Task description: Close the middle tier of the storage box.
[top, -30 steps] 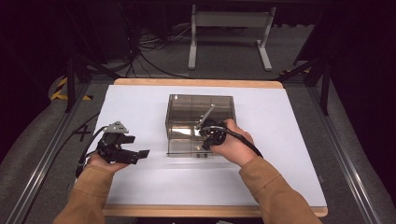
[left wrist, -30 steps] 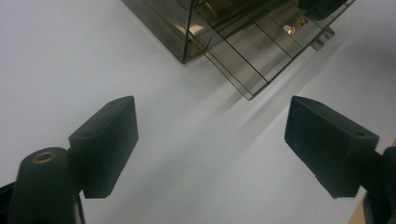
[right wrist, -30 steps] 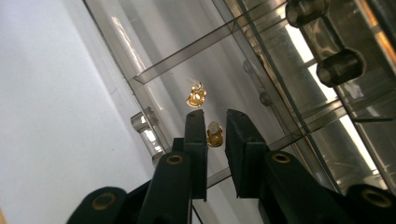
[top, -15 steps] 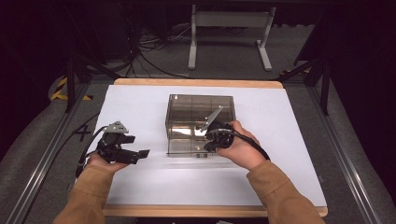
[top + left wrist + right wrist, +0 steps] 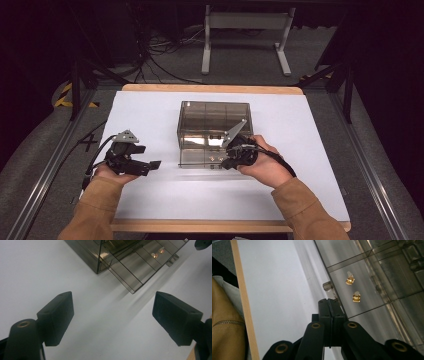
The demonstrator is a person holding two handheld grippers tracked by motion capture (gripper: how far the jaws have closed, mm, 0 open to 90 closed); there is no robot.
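A smoky clear plastic box [image 5: 215, 117] stands in the middle of the white table, and its shallow drawer [image 5: 200, 159] is pulled out toward me. Two small gold pieces [image 5: 350, 280] lie in one drawer compartment. My right gripper [image 5: 226, 162] is at the drawer's front right, jaws shut flat together. Its tips [image 5: 328, 301] are just short of the drawer's small clear handle tab [image 5: 328, 287]. My left gripper [image 5: 152, 167] rests to the left of the drawer, apart from it. It is open, with only bare table between its jaws [image 5: 125, 315].
The white sheet [image 5: 150, 120] covers a wooden table whose near edge [image 5: 244, 302] runs close under my right sleeve. Behind the table are a grey frame stand [image 5: 245, 40], cables on the floor, and metal rails on both sides.
My right hand has shifted a little to the right along the drawer front. The left hand and the box have stayed where they were.
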